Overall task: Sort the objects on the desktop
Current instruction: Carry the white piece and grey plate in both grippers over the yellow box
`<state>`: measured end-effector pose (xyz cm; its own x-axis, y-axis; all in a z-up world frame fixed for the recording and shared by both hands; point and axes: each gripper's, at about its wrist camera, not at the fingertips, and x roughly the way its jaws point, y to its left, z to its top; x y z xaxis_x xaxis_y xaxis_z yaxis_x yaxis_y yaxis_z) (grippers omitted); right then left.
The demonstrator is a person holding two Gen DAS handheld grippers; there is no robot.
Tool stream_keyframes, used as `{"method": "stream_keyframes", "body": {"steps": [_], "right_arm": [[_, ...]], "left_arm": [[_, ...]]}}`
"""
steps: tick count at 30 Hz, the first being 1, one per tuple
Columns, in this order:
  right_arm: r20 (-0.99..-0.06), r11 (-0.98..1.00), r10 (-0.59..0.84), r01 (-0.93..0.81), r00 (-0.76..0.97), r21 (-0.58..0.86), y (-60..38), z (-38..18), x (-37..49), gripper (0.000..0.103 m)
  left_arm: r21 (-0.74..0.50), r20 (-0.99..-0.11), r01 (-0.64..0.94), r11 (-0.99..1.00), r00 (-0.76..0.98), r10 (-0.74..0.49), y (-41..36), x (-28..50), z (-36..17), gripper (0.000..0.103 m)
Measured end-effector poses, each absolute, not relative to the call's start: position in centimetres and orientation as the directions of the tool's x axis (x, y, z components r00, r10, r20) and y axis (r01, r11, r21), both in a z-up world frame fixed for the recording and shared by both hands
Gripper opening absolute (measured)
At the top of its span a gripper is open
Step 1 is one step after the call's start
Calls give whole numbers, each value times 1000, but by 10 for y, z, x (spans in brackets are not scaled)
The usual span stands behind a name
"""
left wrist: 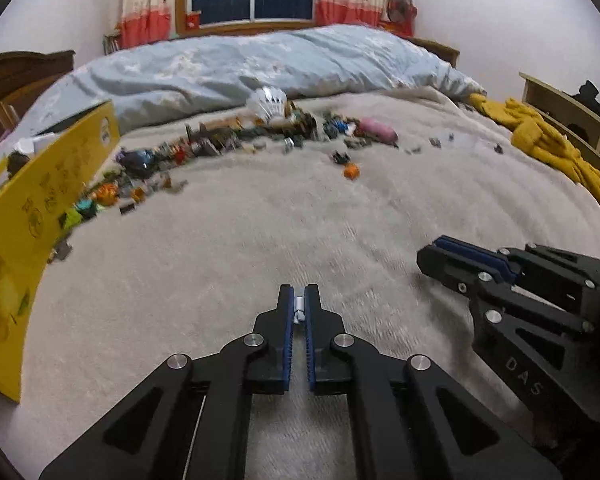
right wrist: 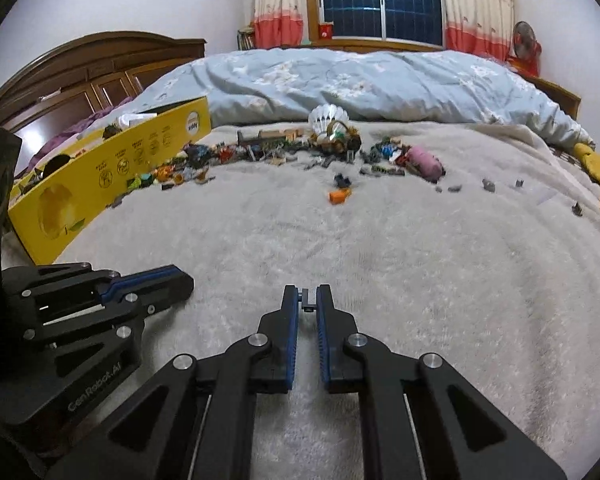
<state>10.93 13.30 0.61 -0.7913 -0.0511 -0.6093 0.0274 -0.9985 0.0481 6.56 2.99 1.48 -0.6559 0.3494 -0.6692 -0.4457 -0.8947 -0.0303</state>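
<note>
2 handheld black two-finger grippers with blue ribbed pads hover side by side over the cream fleece blanket (right wrist: 380, 248), each clamped on 1 tiny part. The left gripper (left wrist: 299, 300) pinches a small white plastic piece (left wrist: 299, 309) near its fingertips; the right gripper (right wrist: 309, 298) pinches a small grey plastic brick piece (right wrist: 309, 300) in the same way. Both pairs of jaws stand almost together, with only the held part between the pads.

Well ahead, a scattered row of small multicoloured toy bricks (right wrist: 268, 152) lies across the blanket, with a white feather shuttlecock (right wrist: 327, 119) and a pink soft toy (right wrist: 426, 164) among them, and a lone orange brick (right wrist: 338, 196) nearer the grippers. A long yellow cardboard box (right wrist: 112, 184) stands open at the left end of the row, with some items already inside.

My reading is that the carry step is in hand: 2 parts are lifted, neither yet dropped off. The box looks like the likely destination, though I cannot be sure. The next move calls for a steady sweep to the left, keeping both pinches firm, since such small pieces could slip or twist out, then opening the jaws only once over the box's open top.
</note>
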Motion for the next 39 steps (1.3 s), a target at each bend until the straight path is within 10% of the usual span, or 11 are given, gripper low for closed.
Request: {"method": "stream_keyframes", "body": {"steps": [39], "right_arm": [[-644,-995,-99,67,-759,73,97,26,56,8]], "left_arm": [[-80,-624,-329,-941,-719,304,0,37,38,7]]}}
